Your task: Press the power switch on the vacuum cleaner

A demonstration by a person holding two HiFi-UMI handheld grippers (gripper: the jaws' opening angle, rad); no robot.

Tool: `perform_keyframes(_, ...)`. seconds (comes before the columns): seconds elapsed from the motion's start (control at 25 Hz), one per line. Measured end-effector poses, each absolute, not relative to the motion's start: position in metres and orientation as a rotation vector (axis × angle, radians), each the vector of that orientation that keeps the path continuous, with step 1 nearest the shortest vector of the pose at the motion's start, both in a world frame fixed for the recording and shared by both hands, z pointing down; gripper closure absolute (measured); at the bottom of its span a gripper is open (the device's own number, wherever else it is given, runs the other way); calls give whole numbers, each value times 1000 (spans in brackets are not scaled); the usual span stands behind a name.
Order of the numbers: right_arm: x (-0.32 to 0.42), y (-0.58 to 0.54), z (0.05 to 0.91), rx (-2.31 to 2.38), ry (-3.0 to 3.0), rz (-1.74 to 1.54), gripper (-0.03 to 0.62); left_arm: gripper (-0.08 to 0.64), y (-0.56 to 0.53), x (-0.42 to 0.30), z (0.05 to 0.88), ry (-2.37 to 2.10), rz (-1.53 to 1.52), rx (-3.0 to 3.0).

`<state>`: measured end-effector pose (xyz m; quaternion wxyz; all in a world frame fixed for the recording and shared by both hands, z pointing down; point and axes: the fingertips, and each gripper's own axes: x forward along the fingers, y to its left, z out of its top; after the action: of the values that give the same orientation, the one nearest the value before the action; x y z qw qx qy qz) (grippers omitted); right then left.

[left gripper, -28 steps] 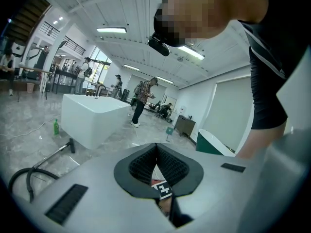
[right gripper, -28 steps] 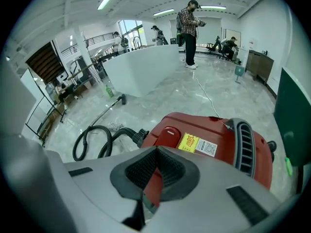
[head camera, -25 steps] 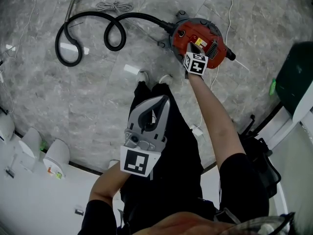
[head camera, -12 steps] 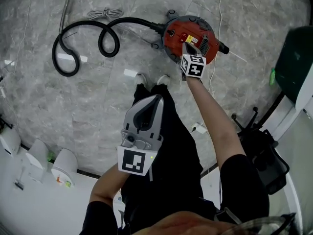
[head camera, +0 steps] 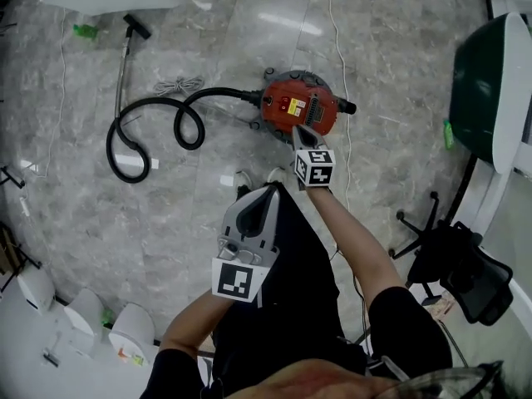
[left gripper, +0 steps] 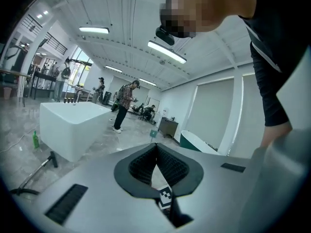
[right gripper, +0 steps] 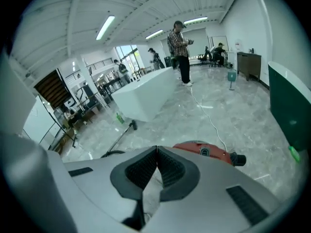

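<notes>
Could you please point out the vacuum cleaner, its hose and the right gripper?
vacuum cleaner point(head camera: 298, 110), head view, red top.
hose point(head camera: 229, 93), head view, stretch beside the vacuum cleaner.
right gripper point(right gripper: 156, 150), right gripper view, where its shut tips meet.

Above the vacuum cleaner point(head camera: 298, 109): open.
View's left of it: hose point(head camera: 155, 134) loops over the floor point(head camera: 166, 223).
View's right: white cord point(head camera: 327, 15) trails past; chair point(head camera: 457, 264) well apart.

A round red vacuum cleaner point(head camera: 299, 106) sits on the grey marbled floor point(head camera: 391, 165), its black ribbed hose point(head camera: 154, 135) looping off to the left. The right gripper point(head camera: 298, 133) points at the cleaner's near rim; contact cannot be told. The left gripper point(head camera: 272, 192) hangs nearer the person, jaws meeting at the tip.
</notes>
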<state>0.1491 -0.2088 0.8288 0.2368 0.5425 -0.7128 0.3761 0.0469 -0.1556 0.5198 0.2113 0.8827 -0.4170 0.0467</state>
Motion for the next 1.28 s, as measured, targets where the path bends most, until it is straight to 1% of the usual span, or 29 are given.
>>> perform_keyframes(0.2, 148, -184, 695, 1659, -2079, 976, 575, 541, -136, 53, 474, -1097, 110, 2519)
perform_keyframes(0.36, 143, -148, 604, 1749, -2141, 964, 575, 541, -128, 56, 443, -1093, 55, 2545)
perform_keyframes(0.52, 131, -140, 519, 1800, -2256, 854, 575, 541, -135, 58, 400, -1082, -37, 2603)
perform_keyframes(0.76, 92, -104, 400, 1789, -2430, 657, 575, 541, -97, 34, 345, -1084, -93, 2624)
perform_keyframes(0.84, 91, -101, 371, 1814, -2470, 581, 575, 541, -92, 34, 322, -1105, -135, 2675)
perform_keyframes(1.0, 83, -89, 334, 1862, -2502, 464, 575, 541, -84, 22, 304, -1113, -211, 2665)
perform_keyframes(1.28, 68, -63, 315, 1890, -2456, 223, 575, 541, -78, 7, 294, -1105, -257, 2732)
